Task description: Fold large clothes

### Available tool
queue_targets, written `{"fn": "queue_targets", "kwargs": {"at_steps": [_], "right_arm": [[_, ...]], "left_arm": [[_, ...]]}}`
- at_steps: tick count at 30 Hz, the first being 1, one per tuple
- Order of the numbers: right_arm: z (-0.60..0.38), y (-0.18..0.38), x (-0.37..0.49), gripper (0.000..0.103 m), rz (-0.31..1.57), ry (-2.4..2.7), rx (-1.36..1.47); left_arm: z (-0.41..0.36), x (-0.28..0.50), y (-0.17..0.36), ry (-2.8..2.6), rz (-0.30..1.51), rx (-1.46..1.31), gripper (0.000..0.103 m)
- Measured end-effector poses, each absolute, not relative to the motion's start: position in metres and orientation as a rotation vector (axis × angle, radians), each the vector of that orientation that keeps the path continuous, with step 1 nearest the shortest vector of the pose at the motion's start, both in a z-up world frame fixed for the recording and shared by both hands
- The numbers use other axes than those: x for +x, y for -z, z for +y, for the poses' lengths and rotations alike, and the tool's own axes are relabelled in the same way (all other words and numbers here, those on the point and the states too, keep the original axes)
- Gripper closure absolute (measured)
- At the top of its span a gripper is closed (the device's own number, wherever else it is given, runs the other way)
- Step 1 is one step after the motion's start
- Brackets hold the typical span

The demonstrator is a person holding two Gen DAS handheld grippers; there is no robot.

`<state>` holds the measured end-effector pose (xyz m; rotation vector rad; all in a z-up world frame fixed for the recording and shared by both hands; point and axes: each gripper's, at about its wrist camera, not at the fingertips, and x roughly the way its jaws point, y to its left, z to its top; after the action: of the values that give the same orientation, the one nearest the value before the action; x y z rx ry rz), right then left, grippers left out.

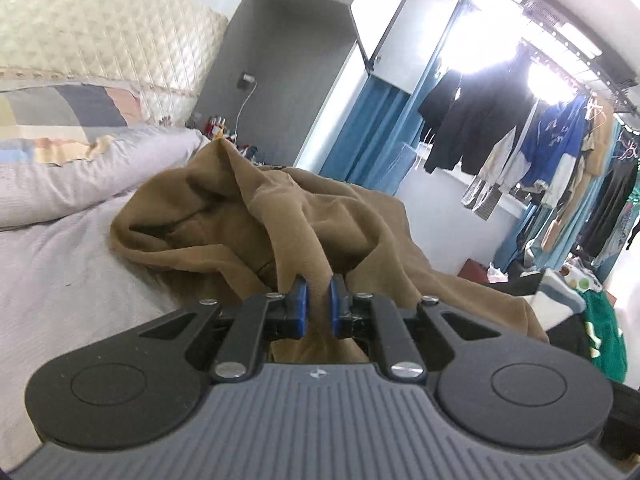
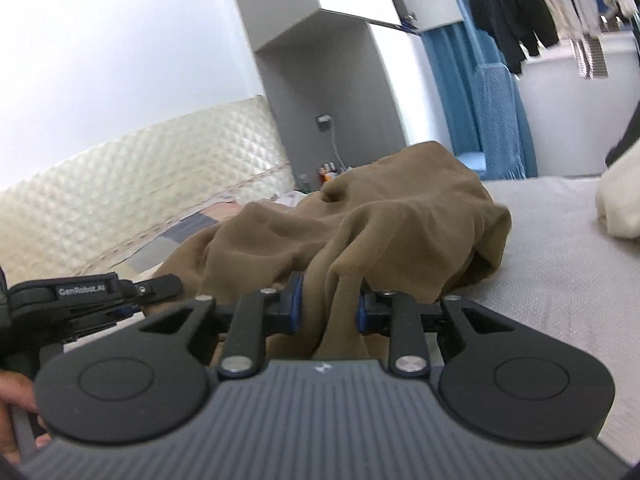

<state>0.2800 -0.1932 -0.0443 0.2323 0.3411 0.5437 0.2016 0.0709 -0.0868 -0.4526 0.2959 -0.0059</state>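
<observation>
A large brown garment (image 1: 256,216) lies bunched on the pale grey bed (image 1: 60,280). My left gripper (image 1: 319,284) is shut on a thin fold of it, which runs between the blue pads and is pulled taut toward the heap. In the right wrist view the same brown garment (image 2: 380,216) is heaped ahead, and my right gripper (image 2: 330,300) is shut on a thicker bunch of its cloth. The left gripper's body (image 2: 96,296) shows at the left edge of that view, close beside the right one, with a hand under it.
A quilted headboard (image 1: 100,32) and a pillow (image 1: 80,176) stand at the bed's left. A grey cabinet (image 1: 272,60), blue curtains (image 1: 360,128) and hanging clothes (image 1: 520,128) are beyond. More clothes (image 1: 592,312) lie at the right. A white item (image 2: 620,200) sits on the bed.
</observation>
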Motion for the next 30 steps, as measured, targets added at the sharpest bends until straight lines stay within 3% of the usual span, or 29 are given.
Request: {"fn": "queue_targets", "kwargs": {"at_steps": [9,17,21,24,25,26,27,28,30], "right_arm": [[-0.19,0.055,0.24,0.075,0.488,-0.533,0.229],[-0.168,0.104,0.284,0.071,0.789,-0.46,0.246],[-0.176,0.105,0.287,0.065,0.821,-0.456,0.348],[-0.178,0.107,0.282,0.053,0.827,-0.442,0.372],[-0.18,0.106,0.282,0.042,0.824,-0.438,0.383],[-0.184,0.106,0.281,0.033,0.819,-0.434,0.399],[-0.187,0.105,0.281,0.016,0.81,-0.427,0.422],[-0.191,0.106,0.281,0.01,0.801,-0.418,0.449],[-0.202,0.111,0.286,0.008,0.811,-0.381,0.511]], "left_arm": [[0.062,0.123,0.109,-0.025,0.393,-0.479,0.09],[0.051,0.138,0.143,-0.086,0.579,-0.434,0.089],[0.054,0.136,0.146,-0.087,0.591,-0.454,0.086],[0.061,0.138,0.143,-0.085,0.609,-0.501,0.061],[0.065,0.138,0.142,-0.077,0.61,-0.52,0.045],[0.074,0.144,0.14,-0.066,0.604,-0.531,0.036],[0.075,0.14,0.136,-0.063,0.59,-0.537,0.032],[0.082,0.145,0.132,-0.065,0.579,-0.537,0.028],[0.087,0.142,0.125,-0.057,0.54,-0.544,0.022]]}}
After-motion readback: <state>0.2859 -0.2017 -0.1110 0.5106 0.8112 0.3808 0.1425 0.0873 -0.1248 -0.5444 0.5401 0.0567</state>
